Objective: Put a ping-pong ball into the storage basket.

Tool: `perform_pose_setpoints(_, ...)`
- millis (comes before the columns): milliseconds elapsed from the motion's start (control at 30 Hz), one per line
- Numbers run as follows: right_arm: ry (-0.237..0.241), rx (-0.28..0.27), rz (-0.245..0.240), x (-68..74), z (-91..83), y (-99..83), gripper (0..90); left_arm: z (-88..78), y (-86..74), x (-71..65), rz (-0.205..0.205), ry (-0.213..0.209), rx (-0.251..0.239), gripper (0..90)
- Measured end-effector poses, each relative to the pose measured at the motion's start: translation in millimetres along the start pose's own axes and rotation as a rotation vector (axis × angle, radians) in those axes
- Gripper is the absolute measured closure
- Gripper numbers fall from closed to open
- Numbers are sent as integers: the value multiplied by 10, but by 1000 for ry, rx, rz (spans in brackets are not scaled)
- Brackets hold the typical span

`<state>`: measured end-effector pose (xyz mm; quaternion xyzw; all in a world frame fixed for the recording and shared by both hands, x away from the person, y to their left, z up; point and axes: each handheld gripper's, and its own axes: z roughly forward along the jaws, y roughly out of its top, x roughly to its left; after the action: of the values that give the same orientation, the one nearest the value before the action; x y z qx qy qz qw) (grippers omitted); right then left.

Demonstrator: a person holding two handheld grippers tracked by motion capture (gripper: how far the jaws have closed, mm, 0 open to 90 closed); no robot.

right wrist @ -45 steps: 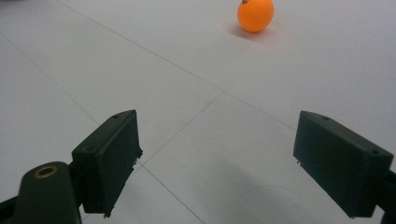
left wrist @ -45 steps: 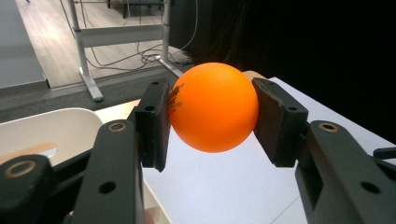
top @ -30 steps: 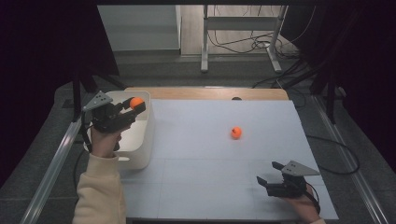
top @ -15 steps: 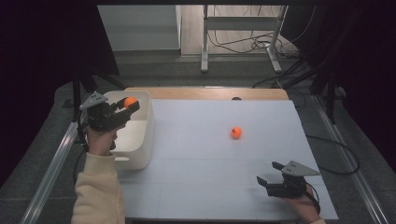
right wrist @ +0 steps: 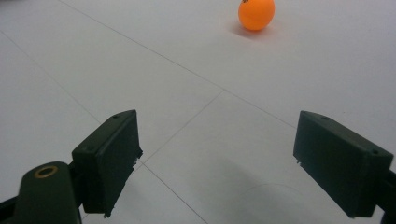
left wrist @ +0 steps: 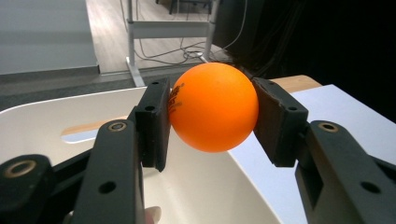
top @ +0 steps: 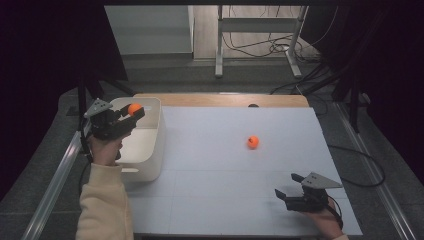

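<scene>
My left gripper (top: 133, 112) is shut on an orange ball (top: 134, 108), held in the air above the white bin (top: 150, 150) at the table's left edge. Seen along the left gripper (left wrist: 212, 121), both black pads press the orange ball (left wrist: 213, 113) with the white bin (left wrist: 56, 135) below it. A second orange ball (top: 253, 142) lies on the white table sheet, right of centre. My right gripper (top: 286, 186) rests open near the front right corner, jaws wide with nothing between them. From the right gripper (right wrist: 217, 161), that loose orange ball (right wrist: 256, 14) sits far ahead.
The white sheet (top: 225, 200) covers the table, with a strip of wooden tabletop (top: 220, 100) at the back. Beyond it stand a metal table frame (top: 260, 50) and floor cables (top: 260, 47). A metal rail (top: 55, 180) runs along the left side.
My left gripper with the ball has moved a little to the left and back, over the bin. The right gripper and the loose ball have stayed put.
</scene>
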<state>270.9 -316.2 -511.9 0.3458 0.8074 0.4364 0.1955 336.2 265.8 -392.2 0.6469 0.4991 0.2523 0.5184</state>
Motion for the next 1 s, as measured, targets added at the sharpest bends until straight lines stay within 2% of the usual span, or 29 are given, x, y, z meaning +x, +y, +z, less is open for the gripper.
perform_pose_setpoints(300,0,-1,-1,-1,3,-1,151,22,-28,67,-10,24,12,503)
perform_pose_setpoints(633,0,4,-1,-2,2,-2,151,56,-40,69,-11,25,22,503)
perform_pose_setpoints(733,1,3,0,1,5,-3,151,111,-46,37,6,31,43,503)
perform_pose_setpoints(900,0,2,1,0,4,-4,151,147,-49,43,7,37,58,503)
perform_pose_setpoints(967,1,4,-1,1,7,-4,151,210,-37,59,12,50,90,503)
perform_pose_setpoints(1000,1,4,-1,1,7,-4,151,210,-37,59,12,50,90,503)
